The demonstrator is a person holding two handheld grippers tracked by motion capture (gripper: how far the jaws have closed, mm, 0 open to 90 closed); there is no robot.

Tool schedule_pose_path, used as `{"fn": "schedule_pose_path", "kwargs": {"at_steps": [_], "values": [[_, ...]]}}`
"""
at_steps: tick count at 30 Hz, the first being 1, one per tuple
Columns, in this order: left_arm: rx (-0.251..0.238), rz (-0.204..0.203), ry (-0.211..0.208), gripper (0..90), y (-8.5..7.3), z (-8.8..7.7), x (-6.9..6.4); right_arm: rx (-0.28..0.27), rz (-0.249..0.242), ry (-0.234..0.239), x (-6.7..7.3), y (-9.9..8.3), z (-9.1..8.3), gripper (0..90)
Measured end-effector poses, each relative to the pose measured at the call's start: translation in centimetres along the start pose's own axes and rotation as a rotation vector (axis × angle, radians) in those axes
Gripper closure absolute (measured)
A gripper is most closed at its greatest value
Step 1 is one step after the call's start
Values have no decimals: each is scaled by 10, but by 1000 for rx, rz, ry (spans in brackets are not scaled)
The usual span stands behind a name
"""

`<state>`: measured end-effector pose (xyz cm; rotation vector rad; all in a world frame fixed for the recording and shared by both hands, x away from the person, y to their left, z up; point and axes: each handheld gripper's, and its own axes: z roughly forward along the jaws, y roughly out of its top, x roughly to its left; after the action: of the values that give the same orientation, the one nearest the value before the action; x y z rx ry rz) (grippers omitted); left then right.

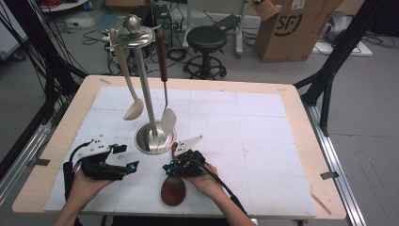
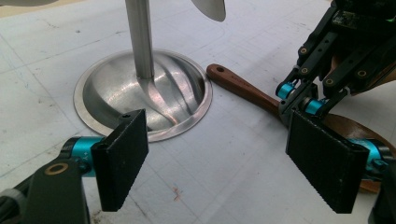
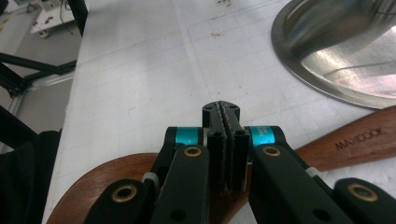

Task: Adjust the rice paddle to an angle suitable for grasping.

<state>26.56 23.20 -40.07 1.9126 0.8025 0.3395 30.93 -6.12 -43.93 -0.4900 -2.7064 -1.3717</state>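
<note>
Right gripper [image 1: 175, 165] sits low over the wooden spoon [image 1: 173, 187] near the front edge of the tabletop [image 1: 291, 117], and its fingers [image 3: 223, 116] are pressed flat together, pad against pad. In the right gripper view they stand over the spoon where the bowl narrows into the handle; whether the tips touch the wood I can't tell from here. The spoon itself lies flat on the white mat [image 1: 244, 141], its dark bowl toward the person, its handle running up toward the steel stand [image 1: 154, 136]. The handle's end, with its small hole, stops just beside the rim of the stand's dish-shaped base, and the lettering on the handle reads MAXCOOK in the right gripper view.

Over to the left gripper [image 1: 126, 157]: its fingers [image 2: 123, 156] are well apart, nothing between them, held just above the mat and pointing at the stand's base. From its own view you look straight through the gap at the base, the pole rising out of it, and the spoon with the right gripper beyond.

The stand rises on a tall pole to a round top with a knob. 2 utensils hang from it: a pale spoon [image 1: 133, 109] on the left and a metal spatula [image 1: 167, 121] with a dark brown handle on the right, its blade hanging just above the base.

Both hands come in from the bottom of the high view, 1 on each gripper.
</note>
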Motion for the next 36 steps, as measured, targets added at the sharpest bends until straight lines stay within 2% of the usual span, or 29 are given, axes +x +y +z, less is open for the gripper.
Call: {"fn": "schedule_pose_path", "kwargs": {"at_steps": [18, 36], "values": [[6, 4, -2, 217, 0, 0, 0, 65, -27, 6, 4, -1, 11, 891], [1, 2, 1, 217, 0, 1, -1, 77, -35, 20, 4, -3, 7, 892]]}}
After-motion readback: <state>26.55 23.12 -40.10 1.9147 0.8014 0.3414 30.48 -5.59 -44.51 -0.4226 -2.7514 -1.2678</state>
